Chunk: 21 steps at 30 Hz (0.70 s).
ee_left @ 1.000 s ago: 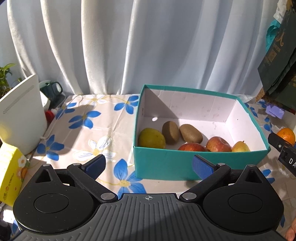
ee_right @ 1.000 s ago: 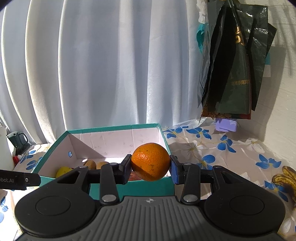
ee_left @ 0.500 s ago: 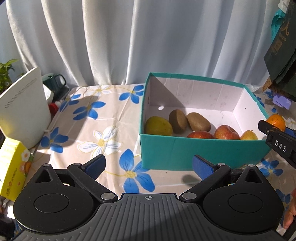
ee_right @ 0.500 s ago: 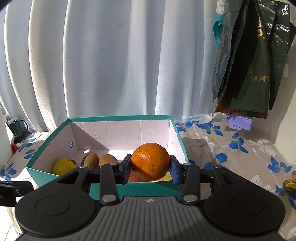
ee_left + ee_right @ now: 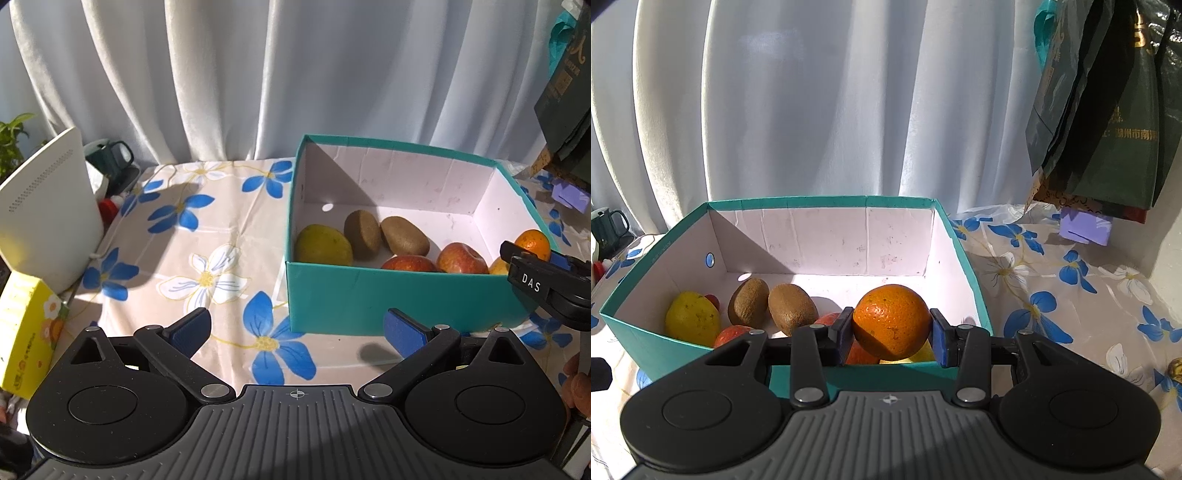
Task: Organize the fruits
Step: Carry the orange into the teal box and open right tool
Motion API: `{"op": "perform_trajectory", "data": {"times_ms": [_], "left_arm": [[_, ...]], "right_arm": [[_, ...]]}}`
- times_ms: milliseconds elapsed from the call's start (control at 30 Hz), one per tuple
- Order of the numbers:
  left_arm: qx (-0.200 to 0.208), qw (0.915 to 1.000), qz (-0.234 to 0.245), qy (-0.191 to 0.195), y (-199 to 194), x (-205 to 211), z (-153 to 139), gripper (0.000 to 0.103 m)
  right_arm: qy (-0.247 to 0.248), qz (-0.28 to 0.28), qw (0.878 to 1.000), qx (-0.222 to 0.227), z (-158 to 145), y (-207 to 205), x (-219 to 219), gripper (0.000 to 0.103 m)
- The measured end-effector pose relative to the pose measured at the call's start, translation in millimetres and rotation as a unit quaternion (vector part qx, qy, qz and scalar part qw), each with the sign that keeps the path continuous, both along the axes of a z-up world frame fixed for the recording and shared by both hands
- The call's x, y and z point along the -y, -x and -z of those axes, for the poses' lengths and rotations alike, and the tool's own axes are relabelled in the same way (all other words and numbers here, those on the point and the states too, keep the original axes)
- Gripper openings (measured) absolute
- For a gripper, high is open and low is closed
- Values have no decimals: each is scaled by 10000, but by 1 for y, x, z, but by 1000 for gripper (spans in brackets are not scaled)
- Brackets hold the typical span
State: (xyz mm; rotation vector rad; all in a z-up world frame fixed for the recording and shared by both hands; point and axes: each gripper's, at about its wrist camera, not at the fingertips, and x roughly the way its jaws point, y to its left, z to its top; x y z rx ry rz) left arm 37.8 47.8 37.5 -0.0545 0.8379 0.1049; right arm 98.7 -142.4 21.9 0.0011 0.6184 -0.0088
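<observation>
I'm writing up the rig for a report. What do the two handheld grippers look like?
Both are black plastic: a ribbed grey-black body with a small crosshair mark, two round discs and silver pivot screws. The left gripper has blue pads. The right gripper has blue pads too, and its finger bears white "DAS" lettering. No cables or sleeves show.

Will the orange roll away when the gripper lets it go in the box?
Probably a little: the orange is round and looks firm. It likely won't go far, since apples and the box wall hem it in.
</observation>
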Motion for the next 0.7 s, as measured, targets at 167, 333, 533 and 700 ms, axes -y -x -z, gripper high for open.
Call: {"op": "perform_trajectory", "data": {"times_ms": [167, 333, 533, 700], "left_arm": [[-39, 10000, 13, -2, -3, 0, 2, 102], [-139, 9999, -12, -9, -8, -1, 6, 102], [-218, 9998, -7, -24, -12, 0, 9, 102], [-287, 9996, 43, -16, -16, 1, 11, 102]], "right_arm": [[33, -7, 10000, 12, 2, -3, 1, 41], [125, -18, 9999, 47, 4, -4, 0, 41], [126, -27, 9999, 43, 5, -6, 0, 41], [56, -27, 10000, 12, 6, -8, 1, 41]]}}
